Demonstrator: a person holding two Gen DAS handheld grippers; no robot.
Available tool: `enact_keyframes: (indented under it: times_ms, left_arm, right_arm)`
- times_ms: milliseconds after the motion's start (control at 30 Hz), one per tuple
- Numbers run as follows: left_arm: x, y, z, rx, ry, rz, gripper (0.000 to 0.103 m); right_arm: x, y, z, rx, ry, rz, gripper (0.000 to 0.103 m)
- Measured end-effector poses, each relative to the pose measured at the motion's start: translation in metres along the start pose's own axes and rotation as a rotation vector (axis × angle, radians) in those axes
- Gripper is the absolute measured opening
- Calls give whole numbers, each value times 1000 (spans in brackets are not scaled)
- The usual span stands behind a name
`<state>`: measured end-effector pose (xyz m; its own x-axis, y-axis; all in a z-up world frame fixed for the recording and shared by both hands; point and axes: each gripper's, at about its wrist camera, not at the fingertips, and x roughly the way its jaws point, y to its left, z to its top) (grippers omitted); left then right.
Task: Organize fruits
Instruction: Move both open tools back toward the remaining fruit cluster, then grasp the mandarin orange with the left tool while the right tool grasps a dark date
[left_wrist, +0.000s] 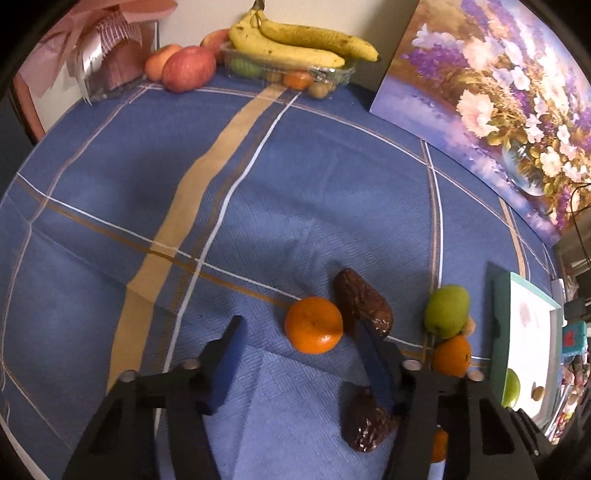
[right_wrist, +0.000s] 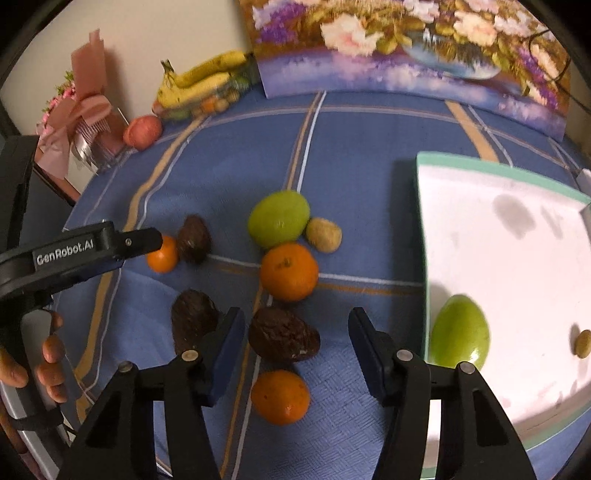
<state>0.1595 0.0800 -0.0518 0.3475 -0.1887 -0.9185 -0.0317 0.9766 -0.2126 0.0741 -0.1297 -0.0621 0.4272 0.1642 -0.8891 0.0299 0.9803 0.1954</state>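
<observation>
Now my right claw (right_wrist: 295, 347) hangs released around the dark avocado (right_wrist: 283, 339), its long axis crossing the gap, while my left claw (left_wrist: 299, 350), also released, brackets the orange (left_wrist: 314, 325).

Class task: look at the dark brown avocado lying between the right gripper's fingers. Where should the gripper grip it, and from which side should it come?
Grip the avocado across its short width at the fat middle, coming from above. It lies on its side on the tablecloth, long axis roughly crosswise between the fingers, so rolling the right gripper a quarter turn would probably help. An orange lies close beside it, so come straight down.
</observation>
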Motion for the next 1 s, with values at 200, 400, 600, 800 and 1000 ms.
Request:
enact_keyframes:
  times_ms: [200, 400, 600, 800, 1000]
  left_arm:
    - [13, -1, 2, -18, 22, -29, 48]
    - [14, -4, 2, -25, 31, -51, 37]
    - [-2, -2, 3, -30, 10, -59, 37]
    - [-34, -11, 4, 3, -52, -75, 37]
    - [-55, -23, 1, 40, -100, -67, 37]
  right_arm:
    - [7, 0, -3, 8, 31, 11, 60]
    - [12, 4, -2, 3, 43, 30, 48]
    - [5, 7, 1, 6, 14, 36, 47]
    - [-15, 7, 5, 17, -46, 41, 47]
    - [-29, 3, 8, 34, -82, 53, 47]
